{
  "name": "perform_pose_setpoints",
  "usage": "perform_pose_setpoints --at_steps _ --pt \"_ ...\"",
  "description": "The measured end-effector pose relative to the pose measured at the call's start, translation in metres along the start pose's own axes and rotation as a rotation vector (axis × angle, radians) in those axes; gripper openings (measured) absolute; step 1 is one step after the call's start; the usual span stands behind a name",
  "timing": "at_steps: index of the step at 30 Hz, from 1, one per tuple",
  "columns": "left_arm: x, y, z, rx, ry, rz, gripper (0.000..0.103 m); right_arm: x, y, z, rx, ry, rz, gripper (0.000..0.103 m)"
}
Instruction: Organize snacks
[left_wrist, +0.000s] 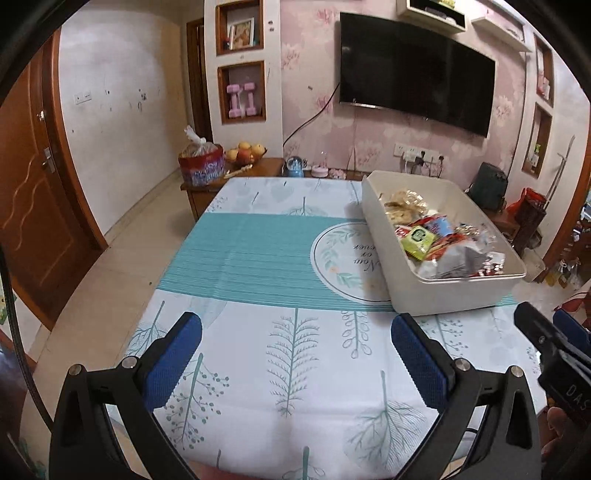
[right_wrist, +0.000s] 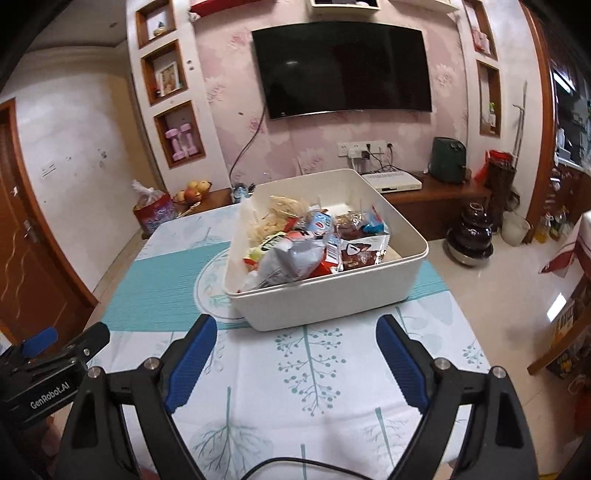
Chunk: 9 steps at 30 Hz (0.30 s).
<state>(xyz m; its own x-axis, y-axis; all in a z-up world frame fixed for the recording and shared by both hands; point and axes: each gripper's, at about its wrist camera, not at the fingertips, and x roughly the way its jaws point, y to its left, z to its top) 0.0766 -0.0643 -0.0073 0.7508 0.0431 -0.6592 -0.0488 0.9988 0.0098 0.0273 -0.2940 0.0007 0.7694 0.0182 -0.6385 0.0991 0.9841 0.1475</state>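
The snacks are piled in the white box on the table. The left gripper and right gripper are held wide open (nothing is gripped).

Black TV wall-mounted, top centre of right wrist view. Pink dumbbells in wall niche, left of centre. Fruit bowl on low wooden cabinet, red bag beside it. Leaf-print tablecloth fills lower frame. Wooden door at left edge.
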Motion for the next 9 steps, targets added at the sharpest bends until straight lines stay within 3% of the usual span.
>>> perform_pose_setpoints --at_steps 9 --pt "-0.013 -0.004 -0.001 0.014 -0.030 -0.006 0.102 -0.023 0.009 -0.002 -0.041 -0.040 0.002 0.092"
